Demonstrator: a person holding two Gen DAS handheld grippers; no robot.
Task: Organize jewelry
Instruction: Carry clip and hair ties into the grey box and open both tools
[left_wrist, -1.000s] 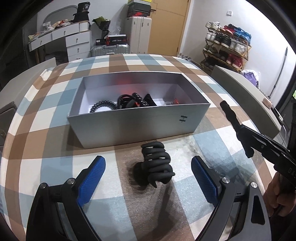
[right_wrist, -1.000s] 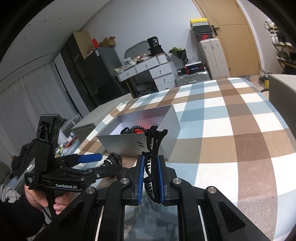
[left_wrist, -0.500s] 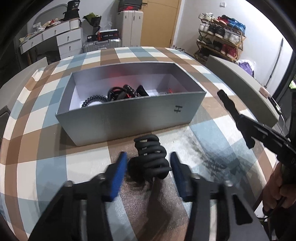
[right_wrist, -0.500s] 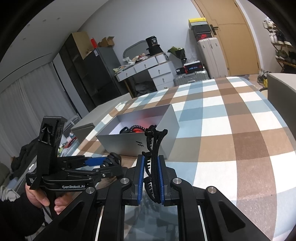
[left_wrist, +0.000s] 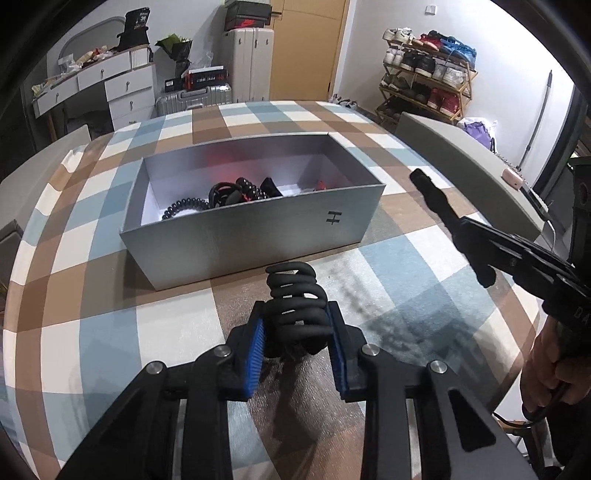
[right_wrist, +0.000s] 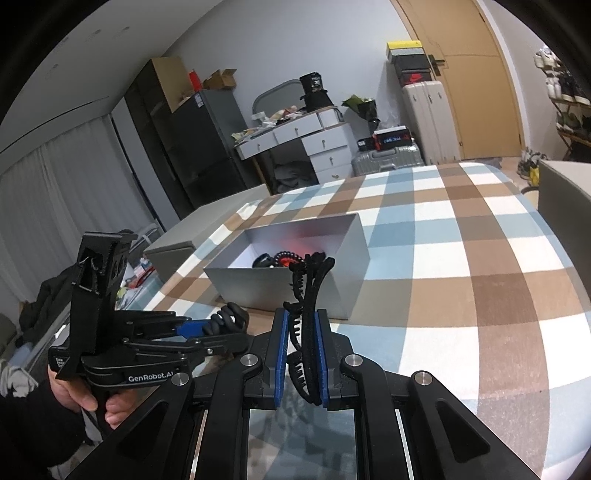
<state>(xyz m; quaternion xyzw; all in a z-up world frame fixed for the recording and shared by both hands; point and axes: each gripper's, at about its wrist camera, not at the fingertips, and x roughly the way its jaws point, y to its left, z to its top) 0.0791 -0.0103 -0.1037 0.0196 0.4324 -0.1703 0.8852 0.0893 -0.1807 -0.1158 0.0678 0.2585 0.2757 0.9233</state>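
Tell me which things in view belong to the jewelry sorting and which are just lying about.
Job: black claw clip in left gripper; black hair clip in right gripper; silver box holding accessories.
Lying about: shoe rack, suitcases, white dresser.

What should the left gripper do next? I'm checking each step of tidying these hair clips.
Probably lift. The left gripper is shut on the black claw clip, which still sits on the checked tablecloth just before the grey box; raising it clears the near wall.

Black claw frames w/ blue ribbed pads, silver screws, white "GenRobot.AI" marking, dark sleeve
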